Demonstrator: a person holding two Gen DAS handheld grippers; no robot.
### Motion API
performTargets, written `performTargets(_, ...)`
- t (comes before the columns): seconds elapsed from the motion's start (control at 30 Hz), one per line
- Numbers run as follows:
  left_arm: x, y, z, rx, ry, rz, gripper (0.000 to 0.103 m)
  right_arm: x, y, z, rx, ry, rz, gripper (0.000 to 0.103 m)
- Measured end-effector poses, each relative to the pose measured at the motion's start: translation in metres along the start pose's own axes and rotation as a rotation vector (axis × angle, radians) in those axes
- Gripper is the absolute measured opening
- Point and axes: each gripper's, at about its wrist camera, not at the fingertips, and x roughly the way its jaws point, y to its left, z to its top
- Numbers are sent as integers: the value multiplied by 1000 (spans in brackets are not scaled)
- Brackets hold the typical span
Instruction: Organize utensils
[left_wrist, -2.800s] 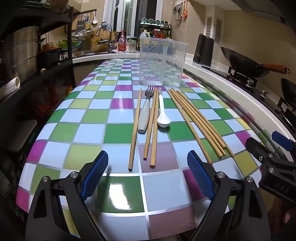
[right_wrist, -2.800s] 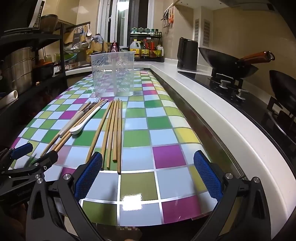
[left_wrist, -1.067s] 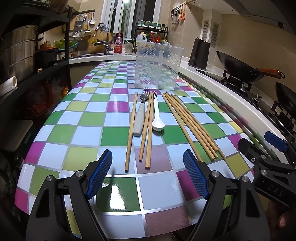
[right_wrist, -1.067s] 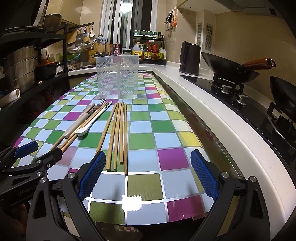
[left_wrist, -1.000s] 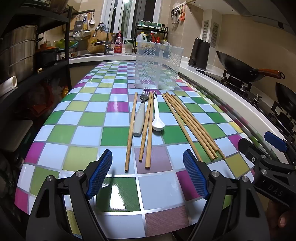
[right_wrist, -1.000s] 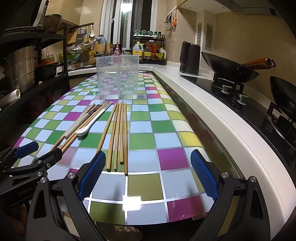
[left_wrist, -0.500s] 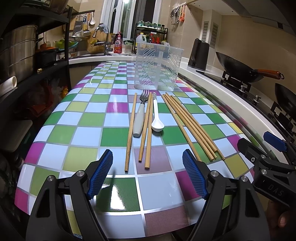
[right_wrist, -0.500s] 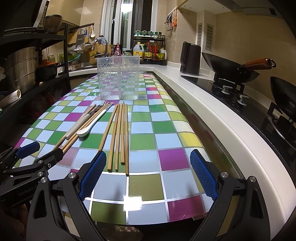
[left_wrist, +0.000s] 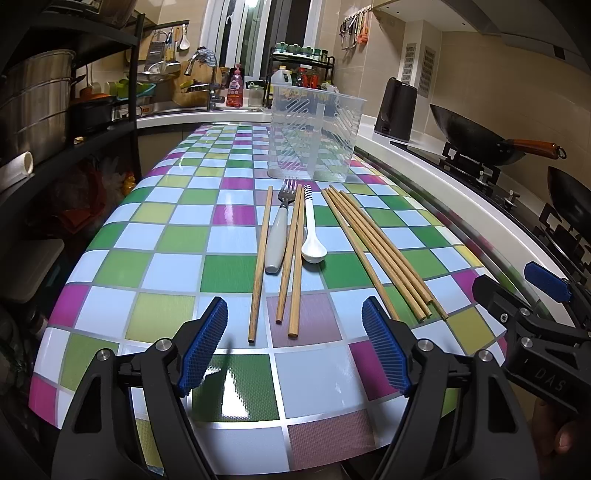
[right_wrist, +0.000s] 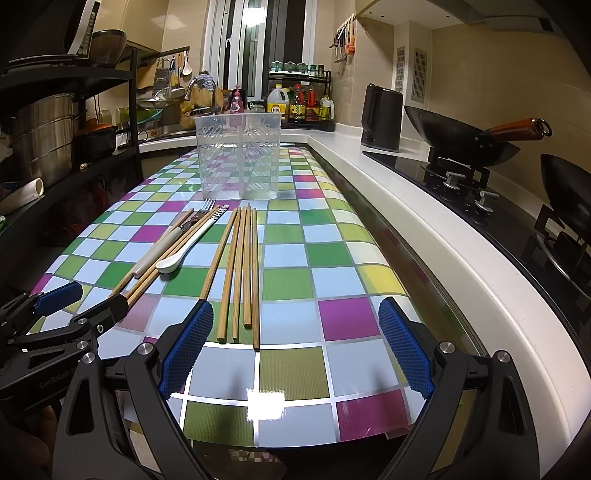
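Left gripper: jaws wide, nothing between the pads; they have just been closing slightly. It hangs over the near edge of the checkered table. Directly ahead of it, left to right: a single wooden chopstick, a fork with a pale handle, a pair of chopsticks and a white spoon, all lying lengthwise and close together. Ahead and right of its right finger lies a bundle of chopsticks, fanned slightly. Beyond the utensils stands a clear plastic holder, upright, nothing visible inside.

Right gripper: jaws wide, nothing held. The chopstick bundle ends just ahead of its left finger; whether it touches the pad cannot be told. The fork, spoon and remaining chopsticks lie further left. The holder stands well ahead. A wok sits on the stove at far right.
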Motion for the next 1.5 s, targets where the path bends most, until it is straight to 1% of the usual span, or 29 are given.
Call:
performTargets(0.23,0,-1,0,-1,1,-3,72,0,0,-1,1,5,7,87)
performTargets(0.37,0,-1,0,-3,1,-6,62,2,-1,-2,6,13,13,83)
performTargets(0.43,1,-1,1,-2,5,-1,54,3,-3,-3,7,16,17,72)
performTargets(0.47,2,-1,1,-2,8,5,51,4,-4,-3,9,19,22,68)
performTargets(0.53,4,-1,1,-6,17,8,39,7,-6,-4,23,32,42,46)
performTargets(0.57,4,1,1,-11,21,10,35,10,-7,-5,29,44,58,41)
performTargets(0.6,5,3,0,-14,24,17,30,12,-8,-5,34,52,69,36)
performTargets(0.63,6,5,1,-18,27,25,28,15,-7,-5,39,60,78,32)
performTargets(0.67,7,7,2,-25,31,31,27,18,-7,-5,45,67,89,30)
performTargets(0.73,10,13,2,-48,43,41,22,27,-4,-5,50,93,116,30)
performTargets(0.77,12,16,2,-58,50,45,22,32,-1,-5,48,104,123,30)
performTargets(0.87,15,24,2,-80,62,52,22,42,3,-6,49,128,140,29)
performTargets(1.0,18,31,2,-102,66,51,22,50,2,-10,48,156,126,24)
performTargets(1.17,25,37,4,-135,78,38,22,50,-5,-14,49,168,136,19)
performTargets(1.4,31,29,4,-87,75,44,22,48,-3,-13,33,162,154,18)
performTargets(1.5,31,27,4,-61,75,63,22,47,0,-13,19,159,158,18)
